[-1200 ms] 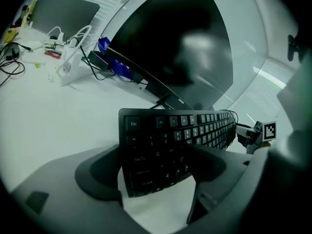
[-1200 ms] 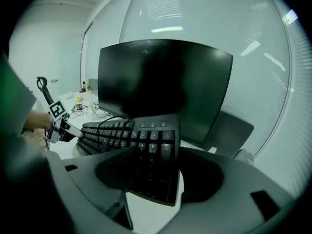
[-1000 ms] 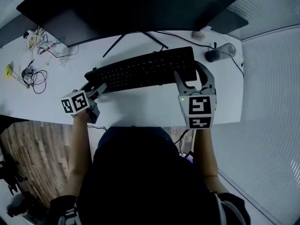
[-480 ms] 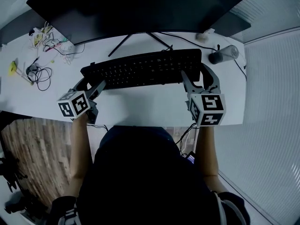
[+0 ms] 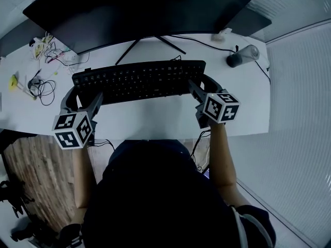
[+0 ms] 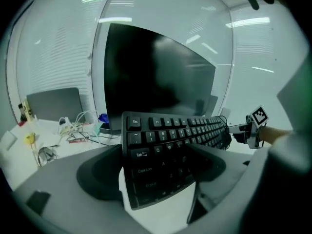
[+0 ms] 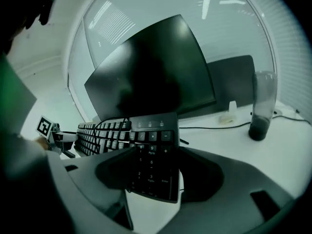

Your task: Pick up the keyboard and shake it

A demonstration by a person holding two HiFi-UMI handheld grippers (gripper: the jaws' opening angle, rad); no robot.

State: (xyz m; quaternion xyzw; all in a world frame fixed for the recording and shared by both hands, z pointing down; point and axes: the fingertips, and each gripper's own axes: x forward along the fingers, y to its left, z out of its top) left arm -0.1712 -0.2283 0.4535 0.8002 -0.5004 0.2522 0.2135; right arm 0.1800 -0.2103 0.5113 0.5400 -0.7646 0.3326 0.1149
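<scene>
A black keyboard (image 5: 137, 80) hangs lengthwise in front of the monitor, lifted off the white desk (image 5: 150, 115). My left gripper (image 5: 83, 94) is shut on its left end, where the Tab and Caps Lock keys (image 6: 146, 155) sit between the jaws. My right gripper (image 5: 199, 87) is shut on the right end, over the number pad (image 7: 151, 165). In the left gripper view the keyboard (image 6: 170, 145) runs away to the right, where the other gripper's marker cube (image 6: 260, 116) shows. In the right gripper view the keyboard (image 7: 122, 135) stretches off to the left.
A large dark monitor (image 5: 150, 9) on a thin-legged stand (image 5: 155, 40) stands just behind the keyboard. A dark tumbler (image 5: 242, 56) lies at the back right, with a cable past it. Tangled wires and small parts (image 5: 41, 61) litter the desk's left end.
Both grippers have carried the keyboard to the left, and its tilt has levelled out. The left gripper sank toward me while the right one rose and turned.
</scene>
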